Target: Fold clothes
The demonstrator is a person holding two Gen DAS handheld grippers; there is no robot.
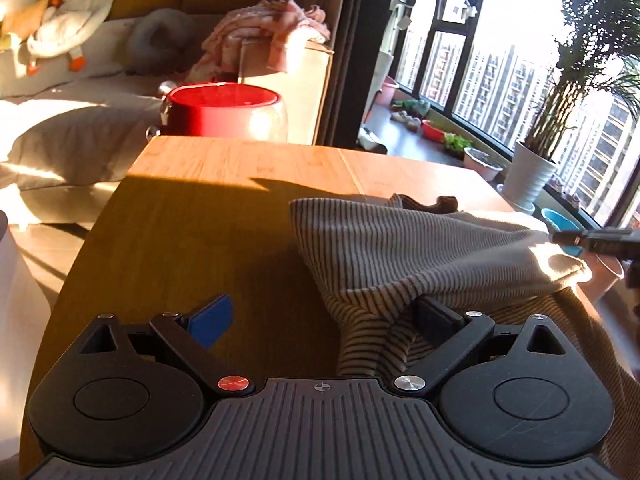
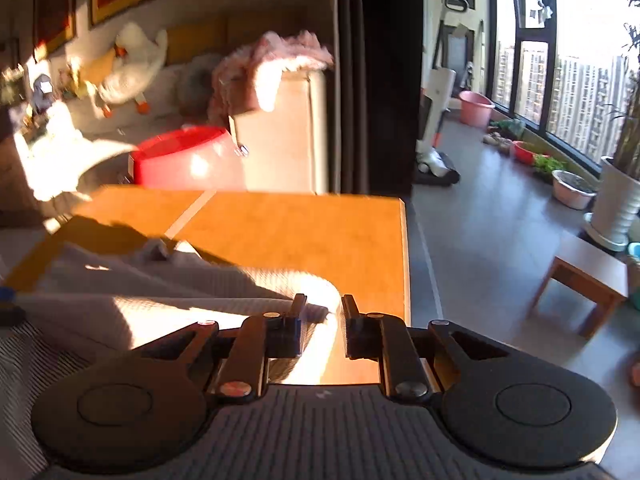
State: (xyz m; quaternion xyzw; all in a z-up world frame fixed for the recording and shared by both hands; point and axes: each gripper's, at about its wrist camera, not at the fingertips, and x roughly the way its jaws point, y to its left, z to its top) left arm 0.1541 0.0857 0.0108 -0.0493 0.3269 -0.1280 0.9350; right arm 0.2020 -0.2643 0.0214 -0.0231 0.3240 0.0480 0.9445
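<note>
A grey striped garment [image 1: 420, 248] lies on the wooden table [image 1: 224, 168], bunched toward its right side. My left gripper [image 1: 320, 316] is open wide; its right finger [image 1: 436, 318] is tucked under a fold of the garment, its blue-padded left finger [image 1: 214, 320] is over bare table. My right gripper [image 2: 322, 312] is partly closed around the sunlit edge of the garment [image 2: 160, 304] near the table's right edge [image 2: 404, 256]; a small gap shows between the fingers. The right gripper also shows in the left wrist view [image 1: 592, 240] at the garment's far corner.
A red bucket [image 1: 222, 110] stands beyond the table's far edge, beside a box draped with pink cloth [image 1: 264, 32]. A sofa with a goose toy [image 1: 68, 20] is at the left. Plant pots [image 1: 528, 176], basins and a low stool [image 2: 588, 276] stand at the right by the windows.
</note>
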